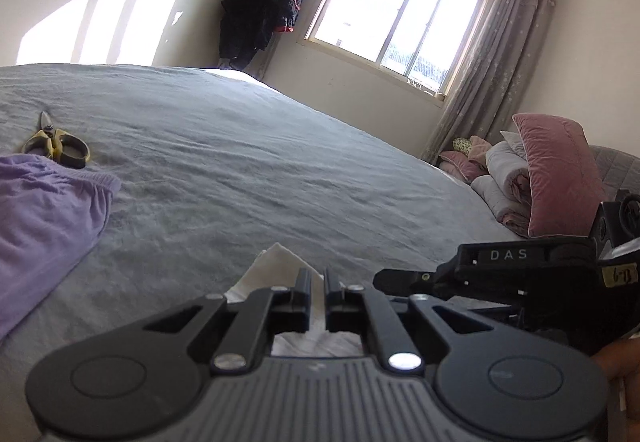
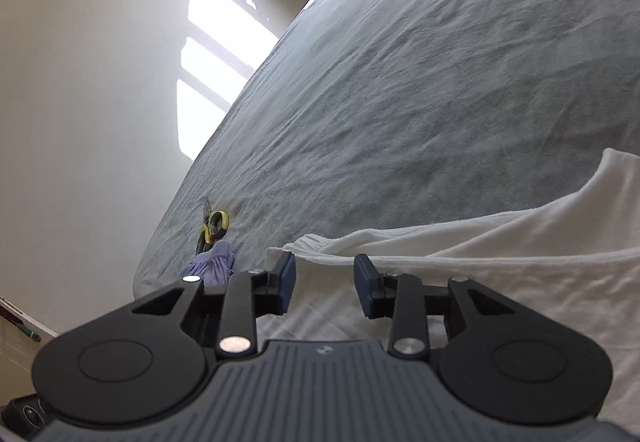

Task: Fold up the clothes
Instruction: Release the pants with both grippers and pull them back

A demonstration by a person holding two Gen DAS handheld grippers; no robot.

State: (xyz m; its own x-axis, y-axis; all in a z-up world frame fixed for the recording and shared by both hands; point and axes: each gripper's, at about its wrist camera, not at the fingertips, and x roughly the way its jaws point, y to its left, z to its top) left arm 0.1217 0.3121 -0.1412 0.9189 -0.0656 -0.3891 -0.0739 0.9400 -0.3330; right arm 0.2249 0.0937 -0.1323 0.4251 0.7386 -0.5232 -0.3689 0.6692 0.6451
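White garment [image 2: 500, 262]: your left tongs [image 1: 318, 294] pinch its corner, right tongs [image 2: 325, 284] gape unloaded; lay the fold flat on the bed [image 1: 240, 169].

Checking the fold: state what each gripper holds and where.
Left gripper is shut on a raised fold of the white garment. Right gripper is open over the garment's edge, holding nothing.

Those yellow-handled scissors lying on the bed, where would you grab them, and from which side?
Probably from above, across the closed blades near the pivot of the scissors. They lie flat on the grey bedsheet, so nothing sticks up, and the blade end points away from the purple garment that touches the handle loops.
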